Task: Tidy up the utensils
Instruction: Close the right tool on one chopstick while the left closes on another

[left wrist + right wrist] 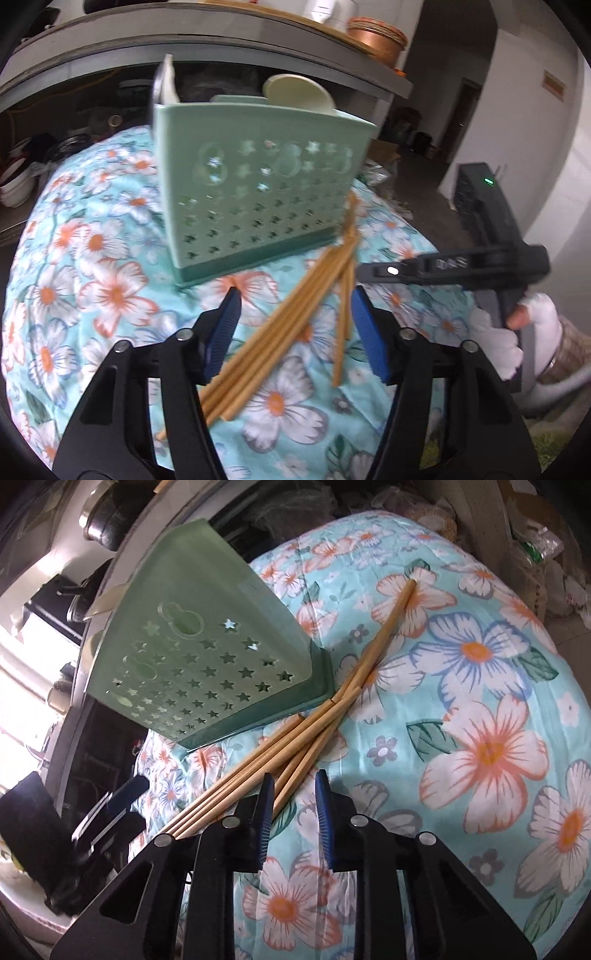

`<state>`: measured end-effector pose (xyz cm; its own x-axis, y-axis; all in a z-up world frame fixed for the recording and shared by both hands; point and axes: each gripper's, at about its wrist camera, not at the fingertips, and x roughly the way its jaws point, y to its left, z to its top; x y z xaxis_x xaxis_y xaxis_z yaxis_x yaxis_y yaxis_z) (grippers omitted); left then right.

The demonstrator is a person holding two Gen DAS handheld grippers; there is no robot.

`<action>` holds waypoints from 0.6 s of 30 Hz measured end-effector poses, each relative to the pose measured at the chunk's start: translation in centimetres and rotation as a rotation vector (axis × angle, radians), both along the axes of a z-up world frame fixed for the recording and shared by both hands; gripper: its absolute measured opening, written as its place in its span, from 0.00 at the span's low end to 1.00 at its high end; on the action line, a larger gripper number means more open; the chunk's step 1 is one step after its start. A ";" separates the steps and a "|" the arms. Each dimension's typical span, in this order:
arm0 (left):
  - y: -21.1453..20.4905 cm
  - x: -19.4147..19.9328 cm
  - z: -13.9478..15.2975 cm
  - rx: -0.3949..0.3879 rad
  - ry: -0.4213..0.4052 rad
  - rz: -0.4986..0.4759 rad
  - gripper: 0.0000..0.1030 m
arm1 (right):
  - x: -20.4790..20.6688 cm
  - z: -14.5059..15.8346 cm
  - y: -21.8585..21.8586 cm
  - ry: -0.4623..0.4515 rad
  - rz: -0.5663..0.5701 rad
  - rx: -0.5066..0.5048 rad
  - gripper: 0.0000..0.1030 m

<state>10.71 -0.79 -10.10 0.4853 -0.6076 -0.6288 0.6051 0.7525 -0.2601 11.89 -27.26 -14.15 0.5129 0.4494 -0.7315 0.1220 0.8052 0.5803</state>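
Observation:
Several wooden chopsticks [280, 332] [255, 758] lie in a loose fan on the floral cloth [92, 258] [480, 701], their far ends by the base of a green star-punched utensil holder [258, 184] [207, 646]. A white spoon [168, 83] and a pale round piece [299, 92] stick out of the holder's top. My left gripper [295, 321] straddles the chopstick bundle, open, pads clear of the sticks. My right gripper [294, 794] hovers over the chopsticks' near ends with a narrow gap; the sticks pass under its left finger. Cloth and one stick's tip show between the pads, which press on nothing.
A gloved hand [532, 317] holds the right gripper at the cloth's right edge. A shelf above carries a copper pot [376, 37]. Bowls [14, 181] are stacked at the left. A black device with a green light [480, 184] stands at the right. Bags and clutter [535, 546] lie beyond the cloth.

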 end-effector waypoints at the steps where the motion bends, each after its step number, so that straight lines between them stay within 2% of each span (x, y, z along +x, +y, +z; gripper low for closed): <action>1: -0.3 -0.2 -0.1 -0.003 0.006 -0.018 0.48 | 0.1 -0.2 0.0 0.010 -0.005 0.007 0.16; 5: -1.6 -0.9 -0.9 0.002 0.032 -0.092 0.37 | 0.9 -1.0 -0.5 0.040 -0.031 0.085 0.13; 10: -2.4 -1.2 -1.7 0.012 0.064 -0.123 0.26 | 1.1 -1.4 -0.9 0.046 -0.054 0.135 0.09; 12: -2.4 -1.2 -2.0 0.015 0.073 -0.124 0.25 | 1.0 -1.4 -1.1 0.044 -0.059 0.141 0.08; 13: -2.4 -1.2 -2.1 0.016 0.077 -0.124 0.25 | 0.9 -1.4 -1.1 0.044 -0.062 0.143 0.04; 18: -2.5 -1.1 -2.4 0.026 0.098 -0.121 0.25 | 0.0 -1.1 -1.6 0.045 -0.071 0.138 0.03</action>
